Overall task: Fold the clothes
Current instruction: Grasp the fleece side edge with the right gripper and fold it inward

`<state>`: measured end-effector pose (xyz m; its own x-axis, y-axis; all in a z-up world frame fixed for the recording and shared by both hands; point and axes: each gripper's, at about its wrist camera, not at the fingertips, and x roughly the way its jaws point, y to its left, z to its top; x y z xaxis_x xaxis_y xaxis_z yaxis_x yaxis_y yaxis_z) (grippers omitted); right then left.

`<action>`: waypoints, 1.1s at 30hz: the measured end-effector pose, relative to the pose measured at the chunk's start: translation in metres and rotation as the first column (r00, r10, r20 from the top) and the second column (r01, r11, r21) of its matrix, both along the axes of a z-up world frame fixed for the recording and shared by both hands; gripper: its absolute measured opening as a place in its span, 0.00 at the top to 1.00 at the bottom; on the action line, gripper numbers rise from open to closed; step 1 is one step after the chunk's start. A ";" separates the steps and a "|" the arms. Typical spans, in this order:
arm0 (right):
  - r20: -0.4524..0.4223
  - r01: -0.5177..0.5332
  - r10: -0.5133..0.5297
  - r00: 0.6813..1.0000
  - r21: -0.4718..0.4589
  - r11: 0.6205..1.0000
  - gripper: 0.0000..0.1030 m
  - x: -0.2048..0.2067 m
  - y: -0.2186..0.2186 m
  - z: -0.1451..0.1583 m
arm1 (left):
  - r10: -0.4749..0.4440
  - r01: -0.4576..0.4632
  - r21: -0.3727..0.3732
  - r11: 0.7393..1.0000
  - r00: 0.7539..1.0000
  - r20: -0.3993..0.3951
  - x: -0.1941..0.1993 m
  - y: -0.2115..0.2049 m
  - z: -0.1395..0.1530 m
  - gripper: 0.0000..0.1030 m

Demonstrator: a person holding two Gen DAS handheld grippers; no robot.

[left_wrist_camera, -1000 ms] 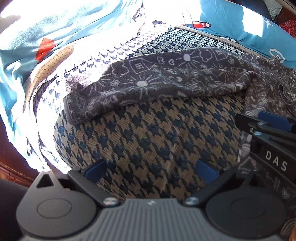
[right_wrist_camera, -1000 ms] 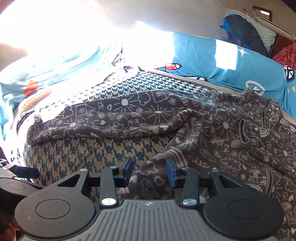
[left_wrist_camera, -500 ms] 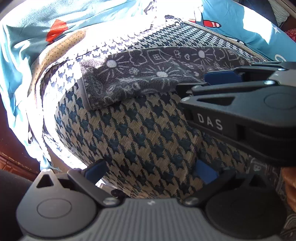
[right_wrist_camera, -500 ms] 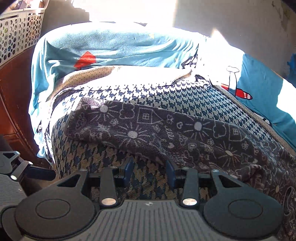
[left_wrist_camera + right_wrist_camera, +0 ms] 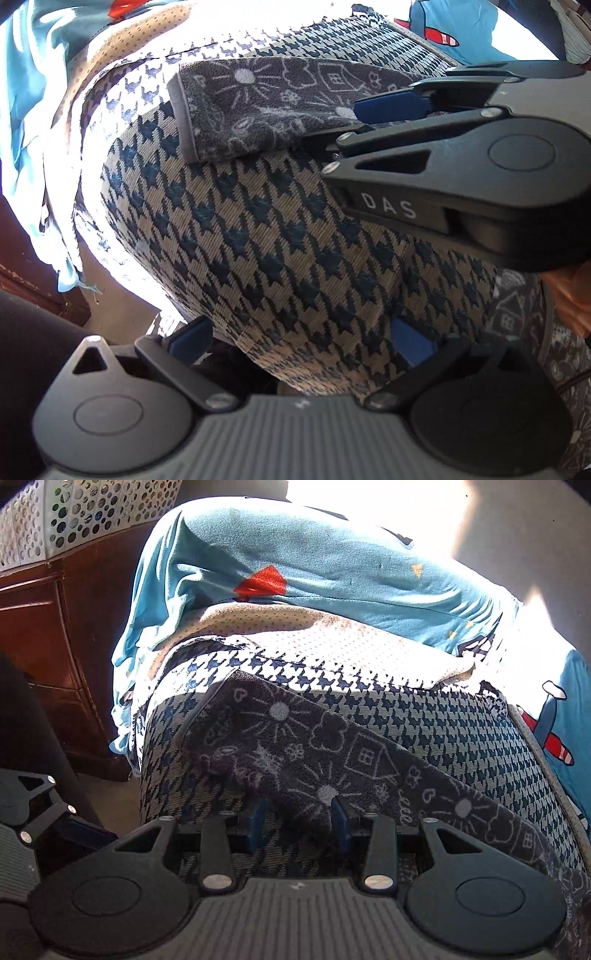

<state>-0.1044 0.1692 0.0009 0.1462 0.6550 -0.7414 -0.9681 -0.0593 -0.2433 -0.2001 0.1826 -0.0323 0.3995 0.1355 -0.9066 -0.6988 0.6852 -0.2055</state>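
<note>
A dark grey garment (image 5: 258, 107) printed with white doodles lies along the top of a houndstooth cushion (image 5: 277, 240), its hemmed end toward the left. In the right wrist view the garment (image 5: 295, 746) runs diagonally, and its lower edge hangs between the blue pads of my right gripper (image 5: 299, 821). The jaws stand partly apart and are not pressed on the cloth. The left wrist view shows the right gripper (image 5: 347, 122) from the side, straddling that edge. My left gripper (image 5: 299, 341) is wide open over the cushion's front face, holding nothing.
A blue printed sheet (image 5: 314, 565) covers the bed behind the cushion (image 5: 461, 720). A white perforated basket (image 5: 74, 513) sits on a dark wooden cabinet (image 5: 55, 627) at the left. A person's hand (image 5: 569, 295) shows at the right edge. Strong sunlight washes out the far side.
My right gripper slid left along the garment toward its hemmed end and rolled, reaching the lower edge. It now fills the upper right of the left wrist view. The left gripper tilted slightly.
</note>
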 end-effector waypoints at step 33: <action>-0.321 0.572 -0.478 0.818 0.360 0.737 0.93 0.101 -0.100 0.055 | -0.122 0.116 0.109 0.987 0.992 0.043 0.084 -0.050 0.026 0.00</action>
